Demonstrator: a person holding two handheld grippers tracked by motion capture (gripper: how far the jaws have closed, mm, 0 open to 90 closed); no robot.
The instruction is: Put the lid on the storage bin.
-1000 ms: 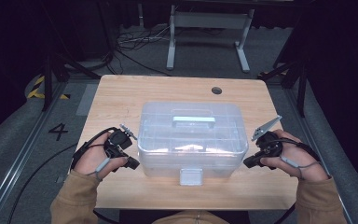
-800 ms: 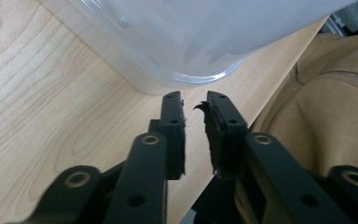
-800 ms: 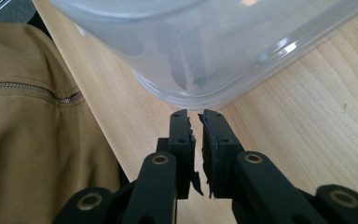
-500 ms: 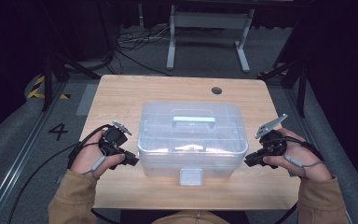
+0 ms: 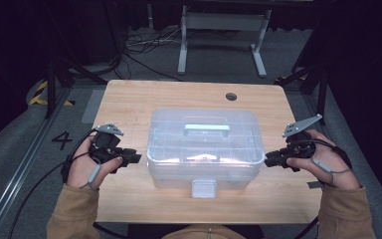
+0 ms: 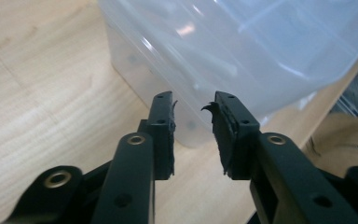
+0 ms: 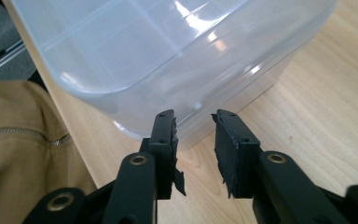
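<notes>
A clear plastic storage box [image 5: 204, 149] with a lid, a pale handle [image 5: 207, 128] and a front latch [image 5: 203, 188] stands mid-table. My left gripper [image 5: 135, 158] sits just off the box's left side, pointing at it. Its jaws have just been opening and hold nothing; in the left gripper view the gripper [image 6: 193, 105] faces the box's lower corner [image 6: 191, 135] with a gap before it. My right gripper [image 5: 268, 160] is by the box's right side. Its jaws have also just been opening, and the gripper [image 7: 193, 119] is empty before the box wall [image 7: 168, 56].
The wooden table [image 5: 129, 99] has a round cable hole [image 5: 231, 96] at the back right. Beyond it stand a metal frame [image 5: 224, 35] and floor cables [image 5: 139, 42]. A painted "4" [image 5: 62, 139] marks the floor at left. Tan sleeves [image 5: 74, 214] enter from below.
Both grippers' jaws have parted from shut. The left hand has drawn back leftward, away from the box's side. The right hand has hardly shifted; the box has stayed put.
</notes>
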